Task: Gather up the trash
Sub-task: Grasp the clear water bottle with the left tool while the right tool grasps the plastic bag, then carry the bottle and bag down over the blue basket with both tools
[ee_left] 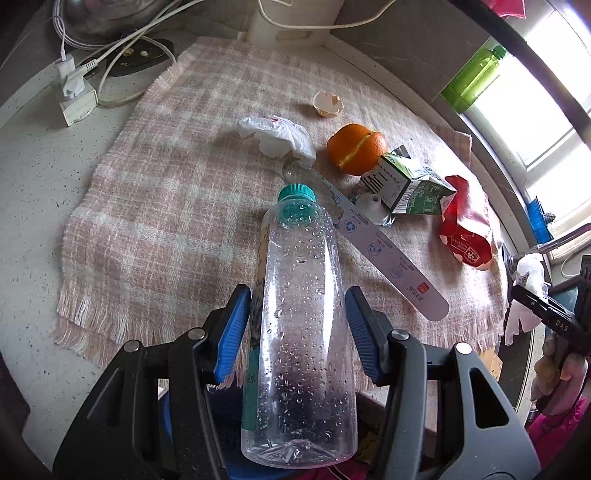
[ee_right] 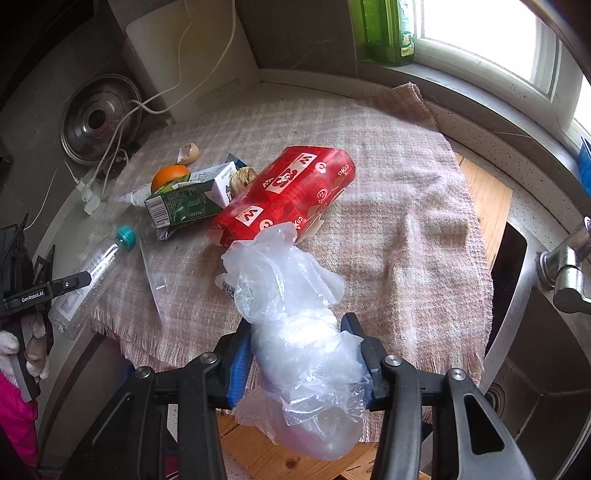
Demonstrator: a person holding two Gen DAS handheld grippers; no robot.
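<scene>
green bottle (ee_right: 388, 29) cut off at the top edge, pot lid (ee_left: 92, 18) cropped at upper left, label print on strip (ee_left: 391, 254) too small to read, orange (ee_right: 170, 176) half hidden behind carton (ee_right: 192, 199)

Capped clear bottle (ee_left: 299, 332) and crumpled plastic bag (ee_right: 299, 332), both gripped.

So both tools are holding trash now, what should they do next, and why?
Probably carry both pieces away to wherever the trash goes. The left tool grips the clear bottle and the right tool grips crumpled clear plastic, so neither can pick up more. The red bag, carton and orange wait on the cloth.
</scene>
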